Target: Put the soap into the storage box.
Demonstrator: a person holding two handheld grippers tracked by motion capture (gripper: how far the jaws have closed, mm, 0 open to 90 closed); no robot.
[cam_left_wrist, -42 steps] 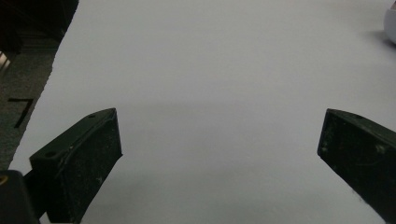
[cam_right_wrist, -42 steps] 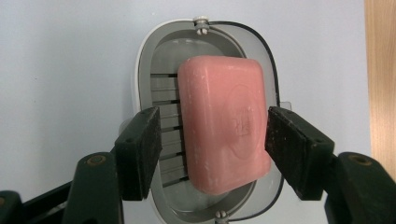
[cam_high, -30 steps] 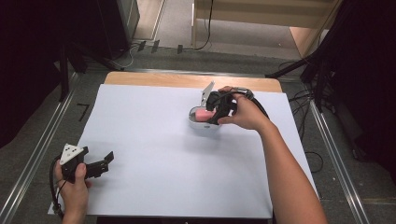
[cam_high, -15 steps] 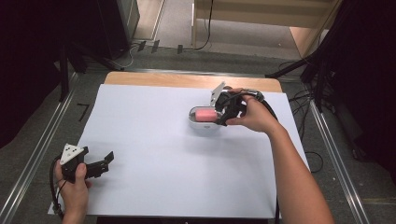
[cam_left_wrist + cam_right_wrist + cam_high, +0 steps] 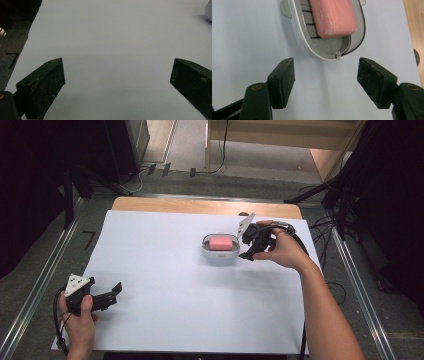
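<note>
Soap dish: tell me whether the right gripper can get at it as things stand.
Probably yes. The right gripper sits just beside the soap dish with its jaws open, and nothing lies between them on the white sheet. The pink soap rests inside the dish.

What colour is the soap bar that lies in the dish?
Pink. The soap bar shows best in the right gripper view, resting in the white dish.

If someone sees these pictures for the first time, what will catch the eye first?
The pink soap bar stands out first, lying in a white soap dish on the far right part of the white sheet. Just right of the dish, the right gripper is held with jaws open. The left gripper waits open at the near left corner.
</note>
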